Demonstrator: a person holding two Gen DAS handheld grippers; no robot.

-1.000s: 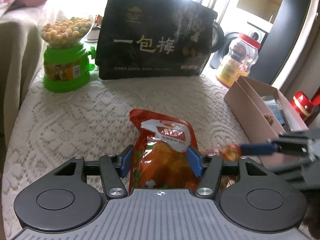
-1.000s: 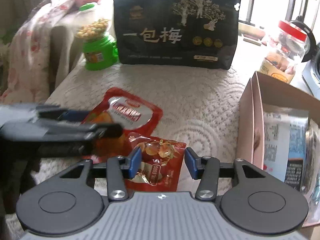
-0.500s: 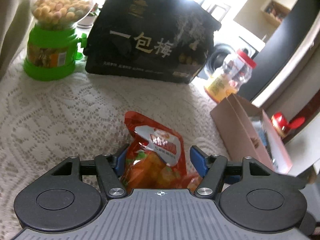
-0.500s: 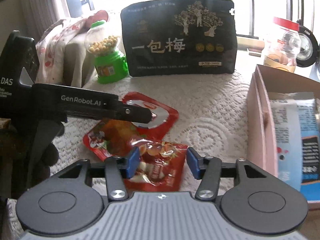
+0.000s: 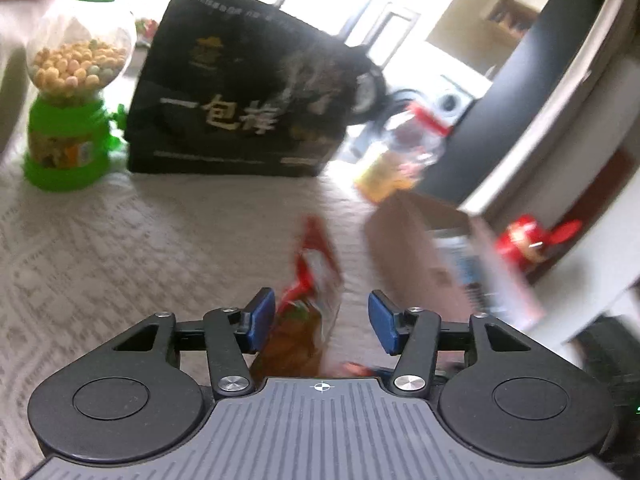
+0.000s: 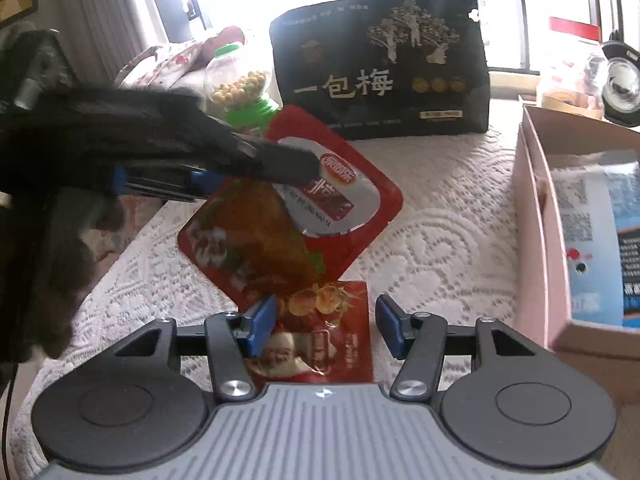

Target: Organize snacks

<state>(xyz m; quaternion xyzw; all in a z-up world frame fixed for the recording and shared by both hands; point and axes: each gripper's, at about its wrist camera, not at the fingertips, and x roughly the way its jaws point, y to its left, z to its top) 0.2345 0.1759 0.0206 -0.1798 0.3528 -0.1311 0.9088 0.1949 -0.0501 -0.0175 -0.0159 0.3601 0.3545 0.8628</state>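
The left gripper (image 5: 322, 322) is carrying a red pouch (image 6: 292, 216) above the lace cloth (image 6: 432, 224). Its jaws have just been closing, but in its own view the pad at the right side of the picture is standing clear of the pouch, so I cannot tell if they are pinching. The right gripper (image 6: 326, 326) is spread around a small red packet (image 6: 328, 336) lying near the cloth's front edge, pads not pressing; its jaws have just been opening. A pink box (image 6: 536, 216) is sitting at the right edge.
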